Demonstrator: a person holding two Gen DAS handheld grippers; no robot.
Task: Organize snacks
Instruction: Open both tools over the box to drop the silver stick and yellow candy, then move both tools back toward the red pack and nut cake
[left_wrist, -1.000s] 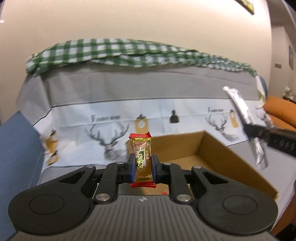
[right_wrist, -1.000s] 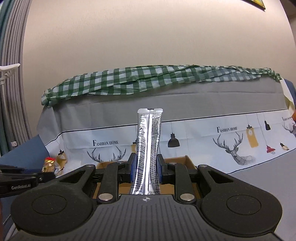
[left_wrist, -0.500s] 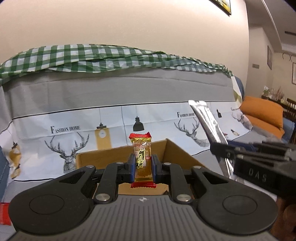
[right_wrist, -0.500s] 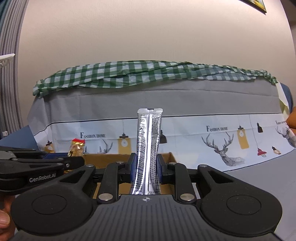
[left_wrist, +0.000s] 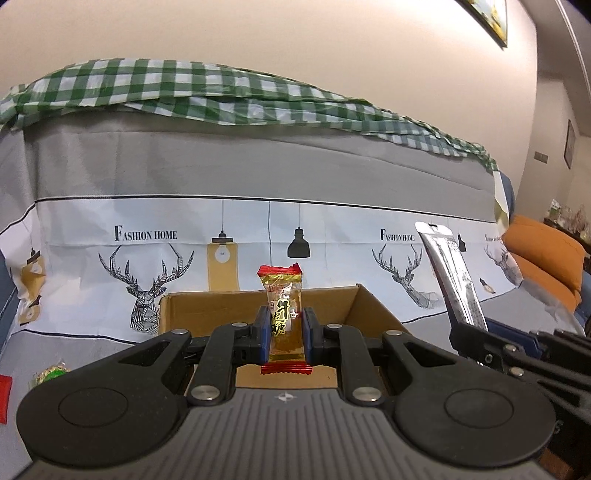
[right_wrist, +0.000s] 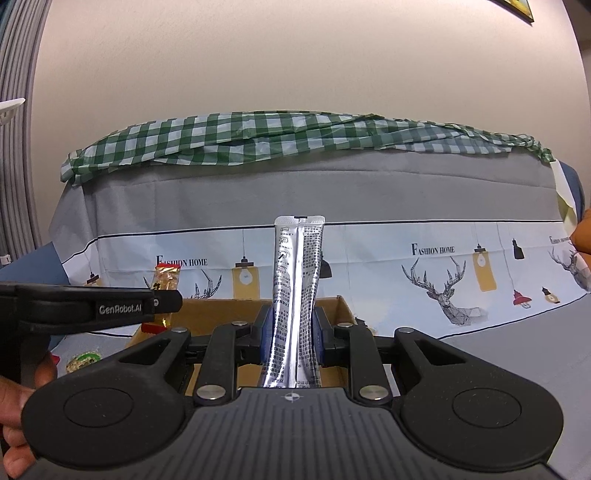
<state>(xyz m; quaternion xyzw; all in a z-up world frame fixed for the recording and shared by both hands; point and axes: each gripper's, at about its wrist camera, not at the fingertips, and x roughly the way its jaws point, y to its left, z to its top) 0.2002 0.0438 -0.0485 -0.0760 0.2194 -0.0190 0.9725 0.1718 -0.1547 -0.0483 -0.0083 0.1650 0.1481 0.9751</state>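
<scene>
Two hand-held grippers hover at the near edge of an open brown cardboard box (left_wrist: 354, 299) on a grey-covered sofa seat (right_wrist: 517, 332). The left gripper (left_wrist: 284, 328) pinches a small gold-and-red wrapped candy (left_wrist: 282, 314) upright between its blue pads; the right gripper (right_wrist: 293, 328) clamps a tall silver foil stick sachet (right_wrist: 297, 295), also upright. Both snacks sit above the box's near rim, not yet inside. The grippers are close together, so a release could bring a collision, or drop either slippery packet outside the rim, beside the loose green-labelled snack (right_wrist: 83, 360) near the seat's left edge.
</scene>
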